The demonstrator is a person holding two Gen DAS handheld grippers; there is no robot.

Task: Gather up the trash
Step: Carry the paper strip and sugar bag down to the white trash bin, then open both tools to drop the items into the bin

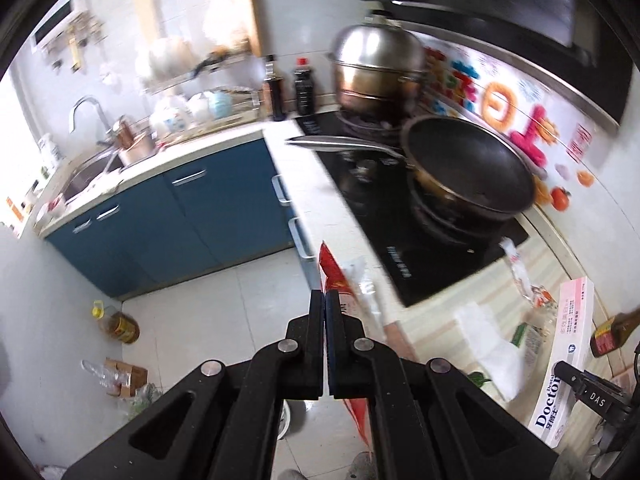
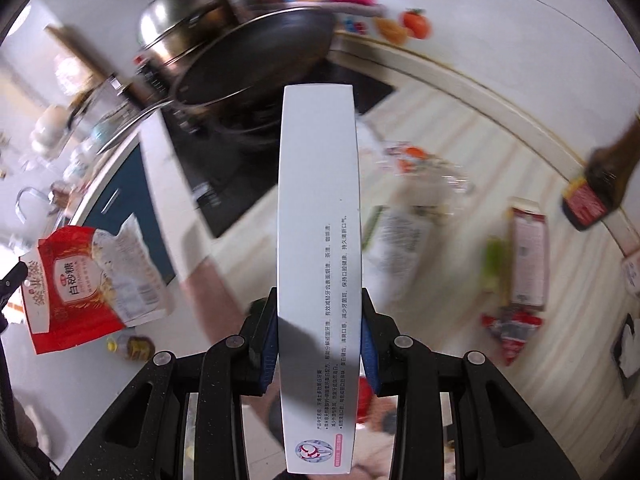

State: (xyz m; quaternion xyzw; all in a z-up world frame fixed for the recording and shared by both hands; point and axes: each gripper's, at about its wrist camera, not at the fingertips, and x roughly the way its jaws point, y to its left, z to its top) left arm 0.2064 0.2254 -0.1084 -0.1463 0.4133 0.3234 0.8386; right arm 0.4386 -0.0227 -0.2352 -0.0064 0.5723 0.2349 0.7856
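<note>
Left wrist view takes in most of the kitchen: the blue cabinets [image 1: 192, 216], the black hob [image 1: 400, 216] with its dark wok [image 1: 472, 168] and the steel steamer pot [image 1: 380, 68] behind it. Beside the hob runs the striped counter [image 1: 448, 332], where the rest of the rubbish lies scattered.

My left tongs [image 1: 324, 300] are fully closed, pinching the thin edge of a red and white sugar bag [image 2: 92, 280]. I judge an edge grip suits it, being limp film that hangs down from the pads. From my own camera the bag is mostly hidden behind the fingers; the right wrist view shows it whole, hanging over the floor clear of the counter.

My right tongs [image 2: 320, 340] stand partly open, the blue pads pressed on both long sides of a white toothpaste box [image 2: 320, 220]. It is held across its narrow width, which looks like the only way so long a carton fits between the pads. Its near end runs off the bottom of the picture.

Left on the counter are a clear crumpled wrapper [image 2: 424, 168], a small red packet [image 2: 512, 332] and a pinkish carton [image 2: 528, 252], all motion-blurred, so I cannot read them. A dark sauce bottle [image 2: 600, 188] is cut off at the edge. No bin shows in either view.
</note>
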